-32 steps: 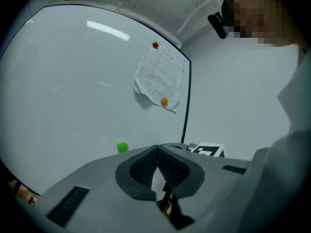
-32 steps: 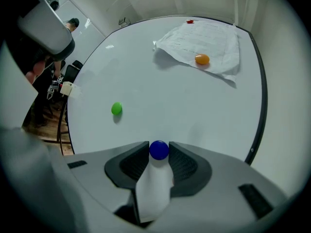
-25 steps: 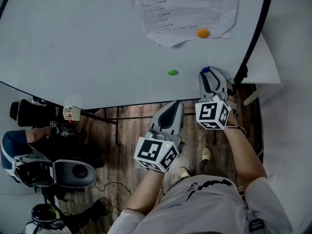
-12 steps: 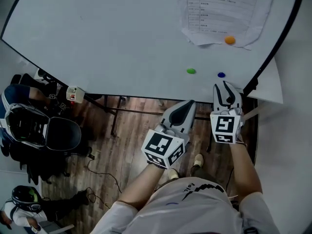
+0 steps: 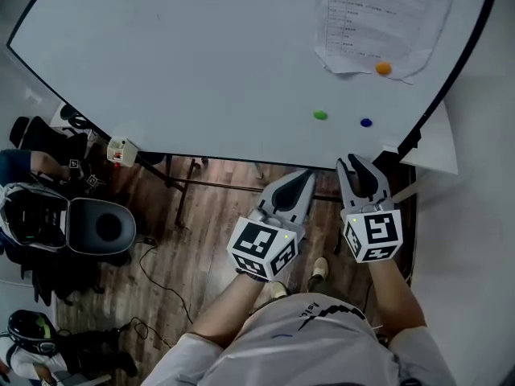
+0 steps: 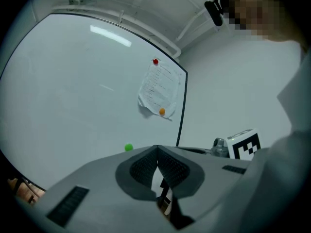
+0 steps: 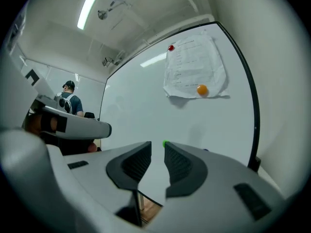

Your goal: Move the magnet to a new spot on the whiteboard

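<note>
The whiteboard (image 5: pixel 177 63) carries a blue magnet (image 5: pixel 366 122), a green magnet (image 5: pixel 320 115) and an orange magnet (image 5: pixel 384 68) that pins a printed sheet (image 5: pixel 378 14). My right gripper (image 5: pixel 358 166) hangs below the blue magnet, off the board; its jaws are closing with nothing between them and a gap still shows. My left gripper (image 5: pixel 301 177) sits to its left, shut and empty. The green magnet (image 7: pixel 165 143) peeks just above the right gripper (image 7: pixel 157 149) in the right gripper view. In the left gripper view, the green magnet (image 6: pixel 128 147) lies left of the left gripper (image 6: pixel 157 152).
A red magnet (image 7: pixel 170 48) holds the sheet's top. The board's black frame (image 5: pixel 451 63) runs down the right side. Below the board are a wooden floor (image 5: pixel 209 215), a small white box (image 5: pixel 121 151), chairs (image 5: pixel 100 227) and a person (image 7: pixel 70 100) at the left.
The right gripper, at the blue magnet a second ago, has drawn back down off the board. The blue magnet stays on the board. The left gripper has barely moved.
</note>
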`<state>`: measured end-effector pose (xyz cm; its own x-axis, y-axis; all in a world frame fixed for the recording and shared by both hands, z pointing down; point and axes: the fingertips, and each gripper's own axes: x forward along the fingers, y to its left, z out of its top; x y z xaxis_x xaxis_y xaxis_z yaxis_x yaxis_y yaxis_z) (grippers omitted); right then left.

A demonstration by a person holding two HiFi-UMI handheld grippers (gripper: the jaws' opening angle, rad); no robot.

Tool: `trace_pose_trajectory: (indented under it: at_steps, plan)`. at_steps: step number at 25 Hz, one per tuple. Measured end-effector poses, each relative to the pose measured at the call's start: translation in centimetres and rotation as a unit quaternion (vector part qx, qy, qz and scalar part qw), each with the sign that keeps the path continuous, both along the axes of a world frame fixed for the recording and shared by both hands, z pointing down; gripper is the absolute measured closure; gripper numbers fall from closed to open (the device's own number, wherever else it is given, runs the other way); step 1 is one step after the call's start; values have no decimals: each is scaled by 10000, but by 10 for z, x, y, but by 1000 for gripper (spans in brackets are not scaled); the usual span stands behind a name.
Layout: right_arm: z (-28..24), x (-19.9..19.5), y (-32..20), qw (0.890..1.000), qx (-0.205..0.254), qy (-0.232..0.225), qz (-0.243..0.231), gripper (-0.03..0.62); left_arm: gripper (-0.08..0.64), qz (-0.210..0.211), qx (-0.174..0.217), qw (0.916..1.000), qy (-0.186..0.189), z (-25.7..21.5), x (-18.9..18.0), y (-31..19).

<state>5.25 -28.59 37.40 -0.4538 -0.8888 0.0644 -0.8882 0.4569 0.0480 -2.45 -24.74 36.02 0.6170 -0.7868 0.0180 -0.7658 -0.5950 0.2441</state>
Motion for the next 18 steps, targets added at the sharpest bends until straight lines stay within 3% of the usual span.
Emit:
trace_pose_trajectory:
  at_steps: [11,18]
  plan:
    - [-15,-9,62,9981,-86,-583,207,527,549,329,22,9994,-47,-3,-8,44]
    - [-18,-17,103,9971,-106,-713,235,567,549,510,86,9987,4,-7,-10,77]
